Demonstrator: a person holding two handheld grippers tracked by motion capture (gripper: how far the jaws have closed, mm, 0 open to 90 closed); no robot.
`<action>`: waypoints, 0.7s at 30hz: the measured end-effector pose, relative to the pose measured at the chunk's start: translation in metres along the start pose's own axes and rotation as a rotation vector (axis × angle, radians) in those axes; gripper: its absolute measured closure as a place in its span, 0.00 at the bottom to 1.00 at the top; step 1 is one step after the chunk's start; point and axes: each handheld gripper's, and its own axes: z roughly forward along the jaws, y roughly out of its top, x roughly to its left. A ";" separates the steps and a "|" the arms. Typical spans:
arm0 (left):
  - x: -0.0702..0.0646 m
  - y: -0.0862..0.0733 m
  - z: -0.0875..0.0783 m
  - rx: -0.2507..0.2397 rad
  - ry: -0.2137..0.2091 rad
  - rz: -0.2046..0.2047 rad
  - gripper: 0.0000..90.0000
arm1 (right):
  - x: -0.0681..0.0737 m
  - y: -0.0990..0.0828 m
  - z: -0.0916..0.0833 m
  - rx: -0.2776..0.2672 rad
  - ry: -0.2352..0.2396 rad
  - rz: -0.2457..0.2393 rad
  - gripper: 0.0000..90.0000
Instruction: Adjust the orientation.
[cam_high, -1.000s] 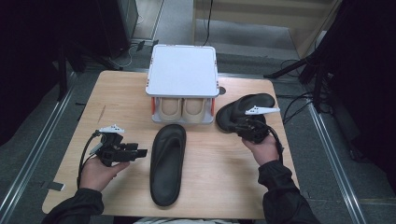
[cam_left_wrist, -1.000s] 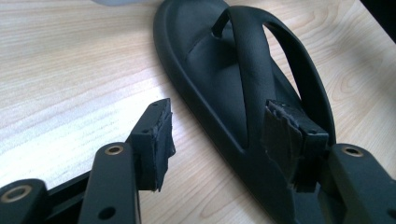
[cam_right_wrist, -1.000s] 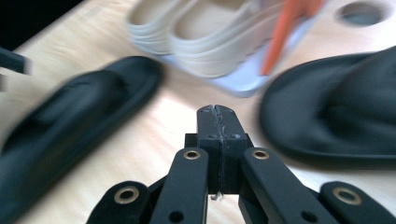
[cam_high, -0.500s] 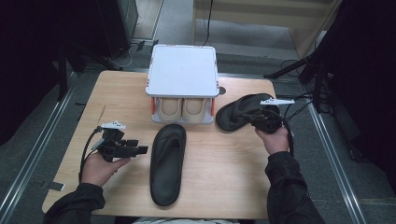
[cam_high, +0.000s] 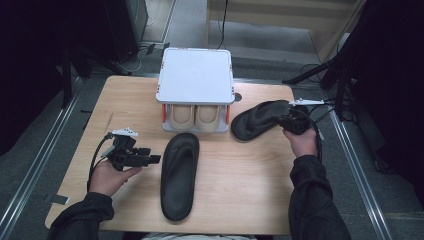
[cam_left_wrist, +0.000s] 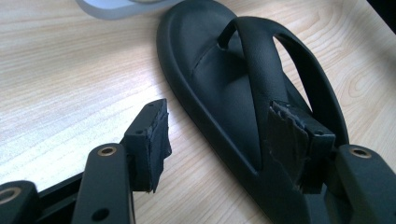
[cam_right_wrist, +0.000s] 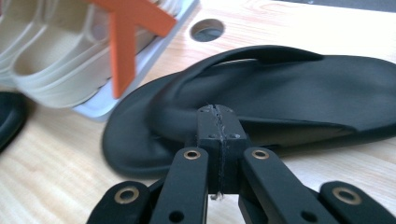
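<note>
Two black flip-flops lie on the wooden table (cam_high: 250, 190). One flip-flop (cam_high: 179, 175) lies lengthwise in the middle, the other flip-flop (cam_high: 257, 120) lies slanted at the right. My left gripper (cam_high: 152, 159) points at the middle sandal's left edge; its jaws have just been opening and stand wide with nothing pressed between them. In the left gripper view that sandal (cam_left_wrist: 224, 70) lies just ahead of my left gripper (cam_left_wrist: 219, 116). My right gripper (cam_high: 278, 119) sits at the right sandal's heel end, shut. Its pads meet with nothing between them, my right gripper (cam_right_wrist: 218, 112) close to the sandal's strap (cam_right_wrist: 187, 112).
A white-topped rack (cam_high: 195, 75) with orange posts stands at the back centre, a pair of beige shoes (cam_high: 195, 116) under its shelf. A round hole (cam_high: 237, 96) in the tabletop lies beside it. Cables trail off the right edge.
My right hand has slid to the right along the right sandal, gripper still shut. The left hand and both sandals have stayed about where they were.
</note>
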 end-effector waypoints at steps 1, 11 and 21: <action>0.000 0.000 0.000 -0.001 0.000 -0.001 0.44 | -0.004 0.001 0.002 0.006 -0.009 0.000 1.00; 0.000 -0.004 -0.003 -0.004 0.003 -0.006 0.44 | -0.031 0.004 0.015 0.028 -0.057 0.031 1.00; 0.001 -0.009 -0.006 -0.005 0.010 -0.012 0.44 | -0.048 0.009 0.027 0.041 -0.089 0.053 1.00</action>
